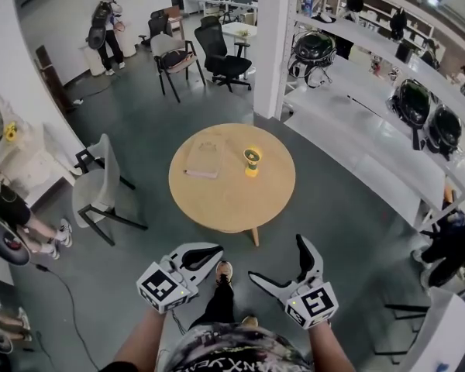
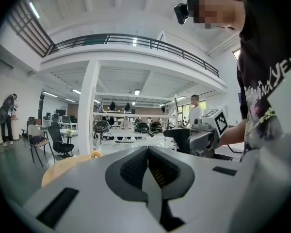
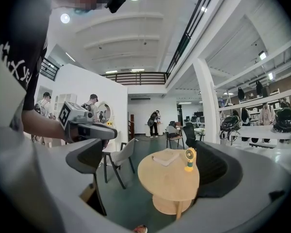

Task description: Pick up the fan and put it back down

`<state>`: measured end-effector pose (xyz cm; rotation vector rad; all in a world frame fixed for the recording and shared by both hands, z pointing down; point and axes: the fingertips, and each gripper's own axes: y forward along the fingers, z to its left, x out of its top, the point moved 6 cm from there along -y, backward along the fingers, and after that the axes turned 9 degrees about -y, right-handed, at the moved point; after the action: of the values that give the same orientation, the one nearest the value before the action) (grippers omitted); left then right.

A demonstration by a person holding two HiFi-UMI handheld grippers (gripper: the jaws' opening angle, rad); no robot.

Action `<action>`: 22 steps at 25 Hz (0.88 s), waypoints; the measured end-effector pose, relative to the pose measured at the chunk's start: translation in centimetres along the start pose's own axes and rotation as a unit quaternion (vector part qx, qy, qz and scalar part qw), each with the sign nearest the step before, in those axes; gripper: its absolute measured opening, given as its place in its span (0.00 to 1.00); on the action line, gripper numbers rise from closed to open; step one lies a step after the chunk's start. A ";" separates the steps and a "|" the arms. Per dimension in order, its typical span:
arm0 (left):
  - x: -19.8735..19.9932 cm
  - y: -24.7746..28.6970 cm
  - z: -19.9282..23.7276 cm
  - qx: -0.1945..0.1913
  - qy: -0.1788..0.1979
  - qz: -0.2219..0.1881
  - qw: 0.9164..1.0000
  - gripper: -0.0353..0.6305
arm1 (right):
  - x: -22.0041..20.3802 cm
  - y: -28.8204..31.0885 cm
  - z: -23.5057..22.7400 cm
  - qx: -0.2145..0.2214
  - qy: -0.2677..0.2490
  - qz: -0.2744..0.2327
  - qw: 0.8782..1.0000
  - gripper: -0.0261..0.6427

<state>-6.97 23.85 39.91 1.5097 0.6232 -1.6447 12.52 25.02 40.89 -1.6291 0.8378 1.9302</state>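
Observation:
A small yellow fan (image 1: 251,161) stands upright on the round wooden table (image 1: 232,200), right of its middle. In the right gripper view the fan (image 3: 189,159) shows far ahead, near the right jaw's pad. Both grippers hover well short of the table, in front of the person's body. My left gripper (image 1: 214,249) is shut with nothing between its pads, which meet in its own view (image 2: 148,165). My right gripper (image 1: 277,257) is open and empty, its dark pads wide apart (image 3: 153,159).
A flat pale book-like thing (image 1: 204,158) lies on the table left of the fan. A grey chair (image 1: 101,188) stands left of the table, with a white pillar (image 1: 275,45) and shelves of helmets (image 1: 387,122) to the right. People stand at the left and far back.

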 end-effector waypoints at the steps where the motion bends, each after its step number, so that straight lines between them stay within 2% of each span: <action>1: 0.1 0.4 0.8 -0.001 -0.002 0.001 1.000 0.08 | 0.0 0.7 -0.5 0.000 0.001 0.001 1.000 0.92; 11: 0.5 5.2 10.5 -0.013 -0.019 0.001 1.000 0.08 | -1.2 9.5 -6.3 -0.004 0.008 0.017 1.000 0.91; 22: 2.6 10.2 20.8 -0.041 -0.032 0.007 0.999 0.08 | -0.3 18.6 -12.4 -0.022 0.017 0.036 0.999 0.91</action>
<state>-10.61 1.02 42.42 1.3937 0.6365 -1.6313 8.15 3.15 42.63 -1.6823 0.8846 1.9896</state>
